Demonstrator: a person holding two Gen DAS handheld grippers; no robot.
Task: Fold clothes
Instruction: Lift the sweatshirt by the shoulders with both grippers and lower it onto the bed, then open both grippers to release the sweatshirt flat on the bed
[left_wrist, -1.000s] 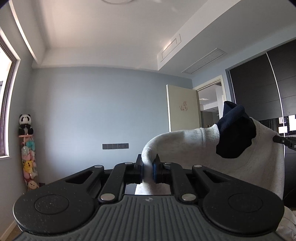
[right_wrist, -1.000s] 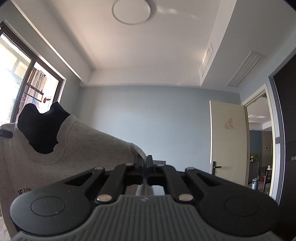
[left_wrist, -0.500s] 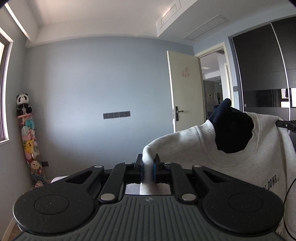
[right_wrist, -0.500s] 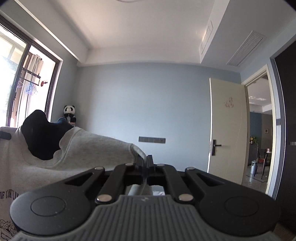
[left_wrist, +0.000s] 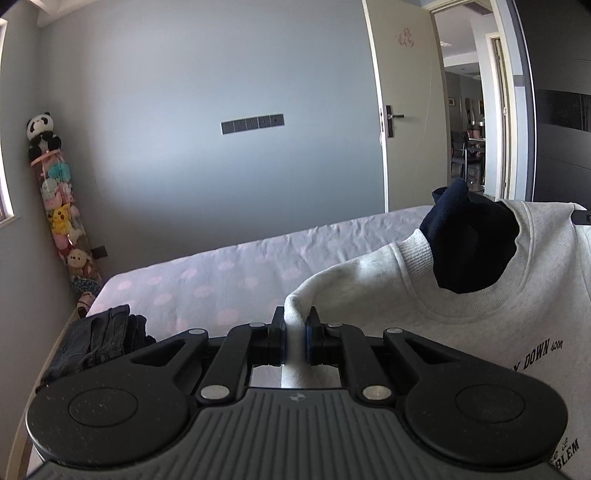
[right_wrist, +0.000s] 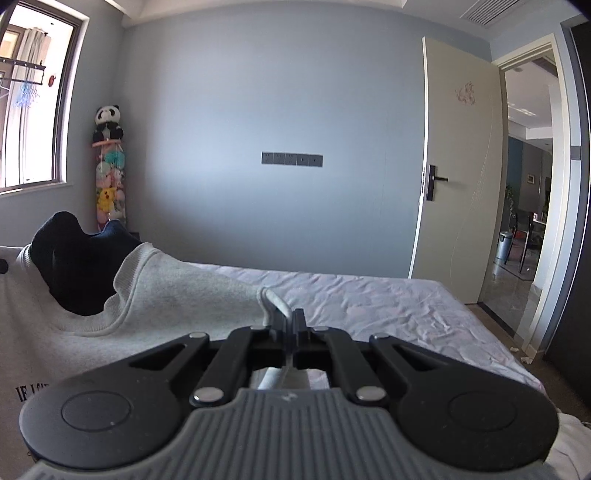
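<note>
A light grey sweatshirt (left_wrist: 480, 314) with black lettering and a dark navy lining at the neck (left_wrist: 469, 243) hangs stretched in the air between both grippers, above the bed. My left gripper (left_wrist: 294, 325) is shut on one shoulder of it. In the right wrist view the same sweatshirt (right_wrist: 166, 291) spreads to the left, and my right gripper (right_wrist: 291, 325) is shut on its other shoulder, with a fold of cloth pinched between the pads. The navy neck opening (right_wrist: 77, 266) faces the cameras. The sweatshirt's lower part is hidden below the grippers.
A bed (left_wrist: 229, 280) with a pale patterned sheet lies below and ahead. Dark folded jeans (left_wrist: 99, 339) sit at its near left corner. A column of plush toys (left_wrist: 62, 206) stands by the left wall. An open door (right_wrist: 458, 192) and doorway are at the right.
Both grippers have tilted and come down with the sweatshirt: the ceiling has left the views and the bed has come into sight. Their grip on the shoulders is unchanged.
</note>
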